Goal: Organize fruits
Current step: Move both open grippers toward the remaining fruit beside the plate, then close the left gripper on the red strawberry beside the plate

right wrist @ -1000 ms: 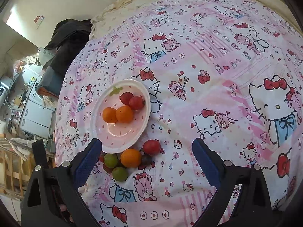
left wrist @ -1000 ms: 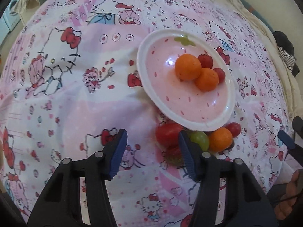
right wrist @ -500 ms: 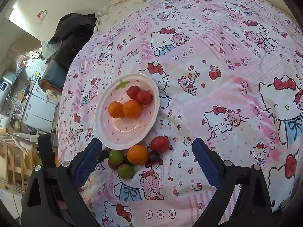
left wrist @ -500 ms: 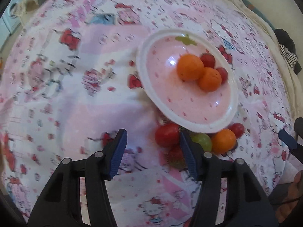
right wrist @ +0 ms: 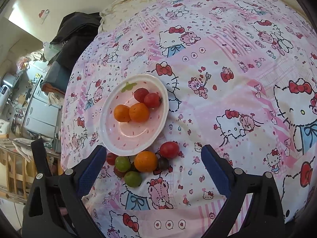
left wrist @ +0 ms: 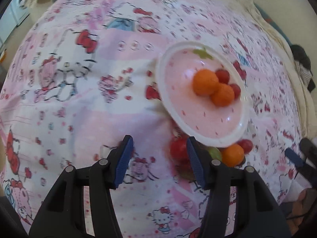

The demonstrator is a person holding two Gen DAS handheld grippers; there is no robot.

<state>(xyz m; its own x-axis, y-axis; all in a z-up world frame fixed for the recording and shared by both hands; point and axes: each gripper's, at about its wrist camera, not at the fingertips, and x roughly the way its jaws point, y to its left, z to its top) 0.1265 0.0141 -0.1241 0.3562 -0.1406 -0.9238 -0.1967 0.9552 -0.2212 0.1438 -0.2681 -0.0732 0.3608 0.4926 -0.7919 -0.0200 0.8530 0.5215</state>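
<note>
A white-rimmed pink plate (right wrist: 122,132) lies on the Hello Kitty sheet and holds two oranges (right wrist: 138,112) and two red tomatoes (right wrist: 152,100). Loose fruit lies just in front of it: an orange (right wrist: 146,161), a red tomato (right wrist: 169,150), two green fruits (right wrist: 132,178) and small dark ones. My right gripper (right wrist: 153,170) is open and empty, hovering over this loose pile. My left gripper (left wrist: 158,158) is open and empty above the sheet; its right finger sits beside a red tomato (left wrist: 178,150), with the plate (left wrist: 164,91) beyond.
The bed's sheet (right wrist: 237,99) fills both views. A dark pile of clothes (right wrist: 75,37) lies at the bed's far corner. Cabinets and clutter (right wrist: 33,107) stand off the left edge. The right gripper's blue tip (left wrist: 293,156) shows at the left view's right edge.
The right gripper has moved closer to the loose fruit, which now sits between its fingers. The left gripper has shifted a little; its view is now blurred. Both stay open.
</note>
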